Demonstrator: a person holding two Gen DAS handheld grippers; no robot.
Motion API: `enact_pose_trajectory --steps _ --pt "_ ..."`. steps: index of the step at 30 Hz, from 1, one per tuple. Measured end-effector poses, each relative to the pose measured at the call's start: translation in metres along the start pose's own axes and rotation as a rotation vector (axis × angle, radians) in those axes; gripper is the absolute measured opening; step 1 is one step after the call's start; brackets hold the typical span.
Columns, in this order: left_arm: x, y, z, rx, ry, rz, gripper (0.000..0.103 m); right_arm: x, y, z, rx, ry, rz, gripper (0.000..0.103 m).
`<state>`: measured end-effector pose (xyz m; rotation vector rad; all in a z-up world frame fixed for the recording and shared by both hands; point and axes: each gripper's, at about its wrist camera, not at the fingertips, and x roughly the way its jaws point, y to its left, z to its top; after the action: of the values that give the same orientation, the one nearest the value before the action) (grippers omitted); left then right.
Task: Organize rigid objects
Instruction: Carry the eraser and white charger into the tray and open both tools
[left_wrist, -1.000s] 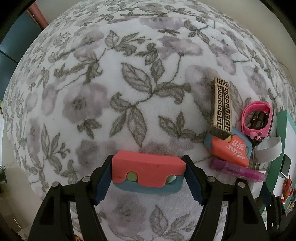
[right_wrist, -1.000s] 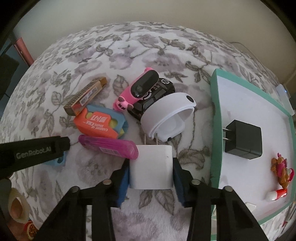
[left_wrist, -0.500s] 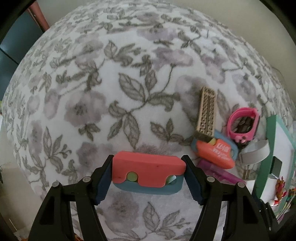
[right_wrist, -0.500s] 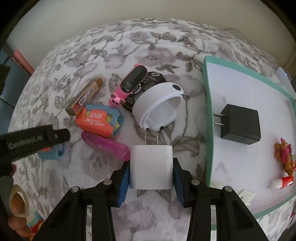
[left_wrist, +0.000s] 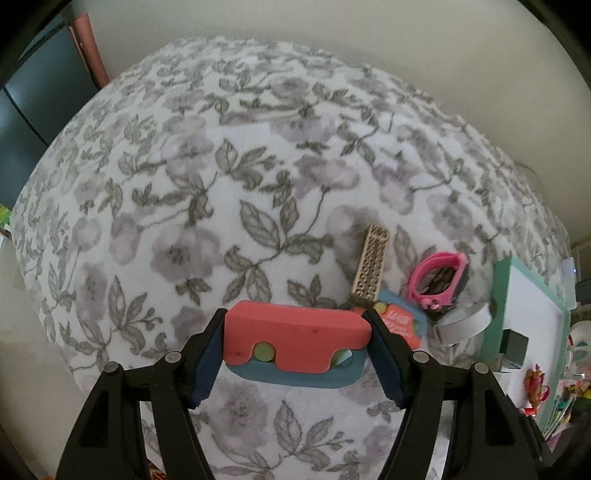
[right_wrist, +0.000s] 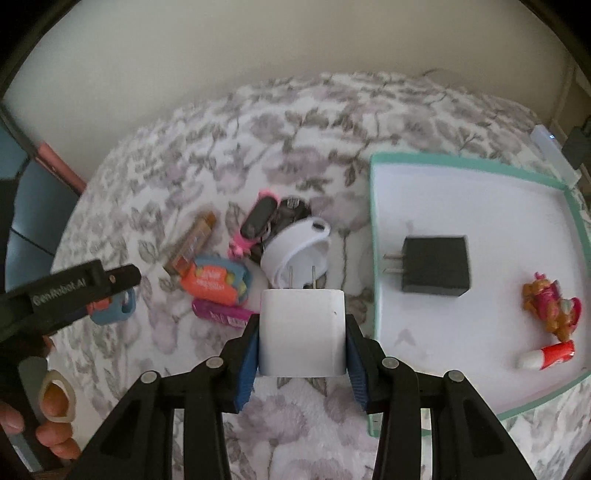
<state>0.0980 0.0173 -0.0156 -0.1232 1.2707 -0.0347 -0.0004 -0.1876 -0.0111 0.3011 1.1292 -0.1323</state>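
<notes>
While the left gripper (left_wrist: 295, 350) clamped a red-and-blue block (left_wrist: 295, 345) between its blue pads above the floral blanket (left_wrist: 184, 221), the right gripper (right_wrist: 302, 332) pinched a white charger (right_wrist: 302, 330), prongs pointing away. Just beyond the charger lay a purple tube (right_wrist: 221, 314), an orange-and-blue block (right_wrist: 214, 282), a white band (right_wrist: 299, 243) and a pink band (right_wrist: 255, 225). Farther right, the teal-rimmed tray (right_wrist: 373, 229) held a black charger (right_wrist: 436, 266) and small toys (right_wrist: 550, 306).
</notes>
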Motion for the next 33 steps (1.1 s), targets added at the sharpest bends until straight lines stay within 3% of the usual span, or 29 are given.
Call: enact_pose_trajectory --steps 7,14,22,33 --pt "-0.016 -0.026 -0.001 0.054 -0.045 -0.029 0.073 -0.013 -0.015 0.013 0.049 -0.061 -0.033 0.044" --pt "-0.031 -0.079 -0.008 0.144 -0.078 -0.073 0.073 -0.025 -0.066 0.022 0.169 -0.098 -0.085 0.044" --pt "-0.032 -0.152 -0.028 0.301 -0.072 -0.087 0.073 -0.032 -0.131 0.03 0.312 -0.121 -0.131 0.045" --pt "-0.019 -0.246 -0.074 0.512 -0.035 -0.116 0.073 -0.038 -0.197 0.031 0.392 -0.124 -0.216 0.045"
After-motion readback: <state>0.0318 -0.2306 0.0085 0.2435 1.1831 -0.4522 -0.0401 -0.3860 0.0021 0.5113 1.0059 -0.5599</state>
